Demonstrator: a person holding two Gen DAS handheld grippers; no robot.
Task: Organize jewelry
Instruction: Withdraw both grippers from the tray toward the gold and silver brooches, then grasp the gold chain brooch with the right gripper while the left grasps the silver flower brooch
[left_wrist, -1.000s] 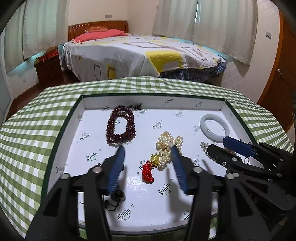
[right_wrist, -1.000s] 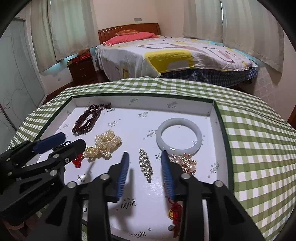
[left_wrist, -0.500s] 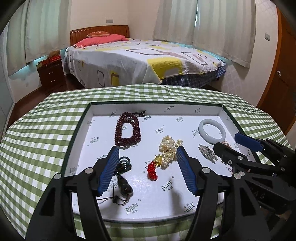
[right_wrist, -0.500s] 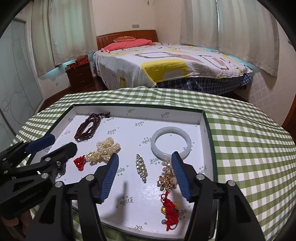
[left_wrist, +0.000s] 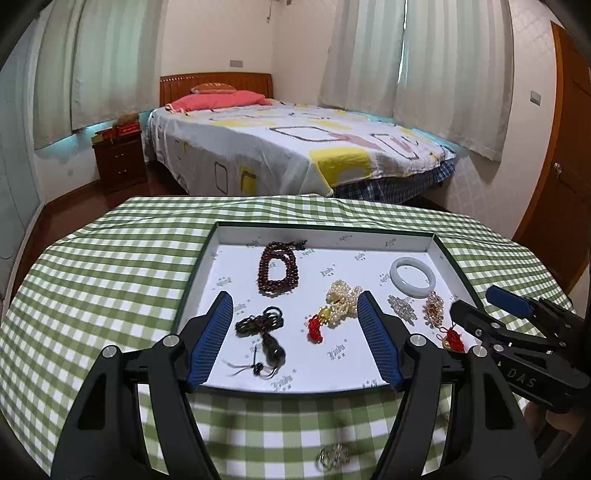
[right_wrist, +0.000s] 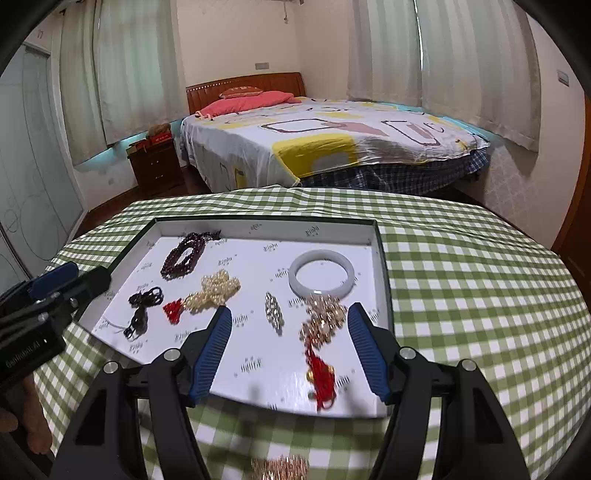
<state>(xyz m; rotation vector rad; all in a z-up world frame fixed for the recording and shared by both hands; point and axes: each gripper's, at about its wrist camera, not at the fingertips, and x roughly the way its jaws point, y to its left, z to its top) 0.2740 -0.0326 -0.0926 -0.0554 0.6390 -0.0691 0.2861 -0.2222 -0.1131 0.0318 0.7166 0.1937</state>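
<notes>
A white tray (left_wrist: 325, 233) (right_wrist: 266, 226) on the green checked table holds a dark red bead bracelet (left_wrist: 277, 268) (right_wrist: 183, 255), a pearl string with red tassel (left_wrist: 340, 302) (right_wrist: 212, 291), a black cord pendant (left_wrist: 266, 336) (right_wrist: 142, 306), a white bangle (left_wrist: 412, 277) (right_wrist: 321, 273), a rhinestone piece (left_wrist: 402, 306) (right_wrist: 274, 313) and a gold charm with red tassel (left_wrist: 441, 321) (right_wrist: 321, 343). My left gripper (left_wrist: 295, 314) is open and empty above the tray's near part. My right gripper (right_wrist: 290, 325) is open and empty over the tray's near right.
A small silver trinket (left_wrist: 332, 458) and a gold one (right_wrist: 280, 467) lie on the cloth in front of the tray. The table edge curves away on both sides. A bed (left_wrist: 295, 147) and a nightstand (left_wrist: 118, 162) stand beyond the table.
Both grippers have pulled back and risen from the tray and opened wider. The black pendant and the gold charm with red tassel now lie uncovered in the tray.
</notes>
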